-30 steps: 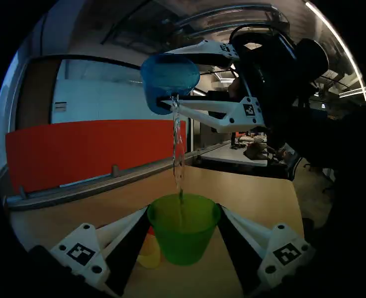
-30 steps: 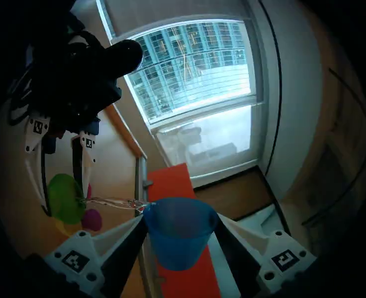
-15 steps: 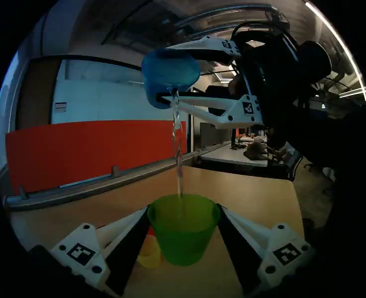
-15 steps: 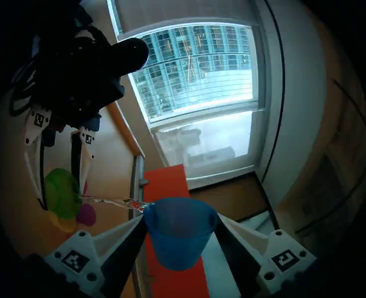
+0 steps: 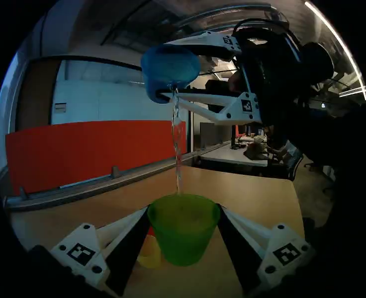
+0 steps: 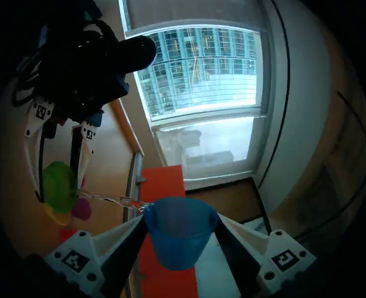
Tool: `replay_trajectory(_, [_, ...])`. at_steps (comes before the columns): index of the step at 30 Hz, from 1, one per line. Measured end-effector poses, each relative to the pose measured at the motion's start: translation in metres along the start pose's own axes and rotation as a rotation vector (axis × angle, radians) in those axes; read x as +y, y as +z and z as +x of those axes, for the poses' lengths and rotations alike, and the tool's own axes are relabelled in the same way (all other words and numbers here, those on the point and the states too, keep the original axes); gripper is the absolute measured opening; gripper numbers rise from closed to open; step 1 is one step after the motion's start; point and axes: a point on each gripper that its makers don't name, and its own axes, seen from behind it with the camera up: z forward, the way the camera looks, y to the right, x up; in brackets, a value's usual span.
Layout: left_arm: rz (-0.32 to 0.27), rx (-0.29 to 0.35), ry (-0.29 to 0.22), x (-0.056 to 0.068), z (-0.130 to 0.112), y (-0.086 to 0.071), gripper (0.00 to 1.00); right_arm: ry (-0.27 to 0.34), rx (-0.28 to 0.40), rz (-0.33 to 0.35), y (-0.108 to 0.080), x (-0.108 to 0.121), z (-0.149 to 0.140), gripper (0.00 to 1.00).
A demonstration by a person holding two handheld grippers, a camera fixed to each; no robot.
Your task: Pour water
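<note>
Right gripper clamps blue cup tipped overhead | water stream falls into green cup | left gripper grips it upright beneath to catch the pour

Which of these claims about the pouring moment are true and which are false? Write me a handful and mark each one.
1. The right gripper grips a blue cup between its fingers. True.
2. The blue cup stands upright on the table. False: it is held in the air above the table and tipped so that water runs from its rim.
3. The water stream falls into the green cup. True.
4. The left gripper is open and empty. False: its fingers are shut on the green cup, one on each side.
5. A yellow cup sits low beside the green cup. True.
</note>
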Motion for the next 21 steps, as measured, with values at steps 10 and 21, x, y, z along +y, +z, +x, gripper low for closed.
replay_trajectory(10, [0.002, -0.001, 0.004, 0.0001, 0.0004, -0.0003, 0.88, -0.048, 0.004, -0.008, 0.0013, 0.0030, 0.0044, 0.92])
replay_trajectory(21, [0.000, -0.001, 0.004, 0.0005, -0.0001, 0.0001, 0.88, -0.107, 0.006, -0.014, 0.0032, 0.0078, 0.0061, 0.92])
